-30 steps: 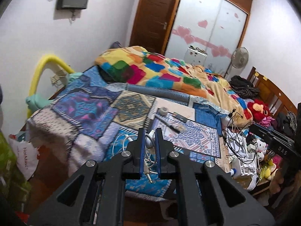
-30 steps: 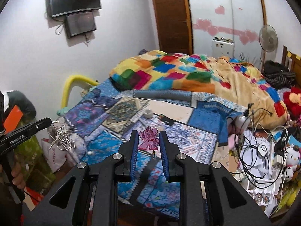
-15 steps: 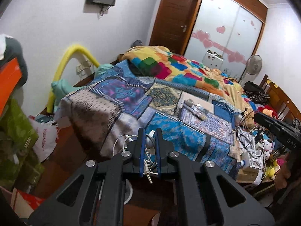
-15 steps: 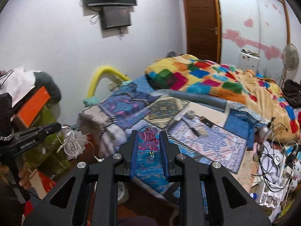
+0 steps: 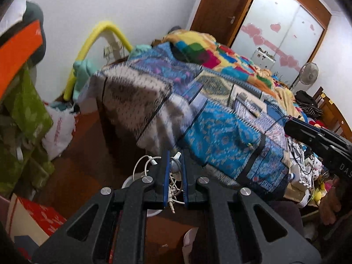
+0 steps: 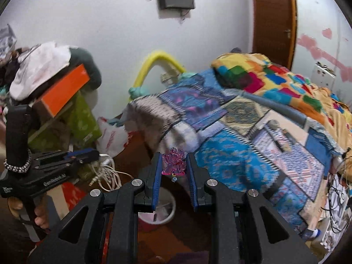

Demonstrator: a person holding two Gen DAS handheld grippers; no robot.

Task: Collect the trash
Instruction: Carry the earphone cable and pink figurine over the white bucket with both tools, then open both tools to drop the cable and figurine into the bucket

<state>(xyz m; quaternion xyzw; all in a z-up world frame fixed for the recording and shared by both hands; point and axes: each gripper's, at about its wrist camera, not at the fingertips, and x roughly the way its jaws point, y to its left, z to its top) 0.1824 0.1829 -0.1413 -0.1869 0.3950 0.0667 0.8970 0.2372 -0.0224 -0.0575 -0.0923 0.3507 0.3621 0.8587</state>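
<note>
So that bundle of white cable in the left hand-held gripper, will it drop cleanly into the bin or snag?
Probably floppy: the white cable hangs in loose loops around the left hand-held gripper, with a plug dangling below. It looks light, so it may cling or catch on a finger when released. The white bin below seems wide enough, though trailing loops could drape over its rim.

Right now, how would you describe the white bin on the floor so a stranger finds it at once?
Start at the patchwork-covered bed and look down to the dark wooden floor at its foot. The round white bin stands there, just under the right gripper holding a pink charm. It is the only round, open-topped container among boxes and bags.
</note>
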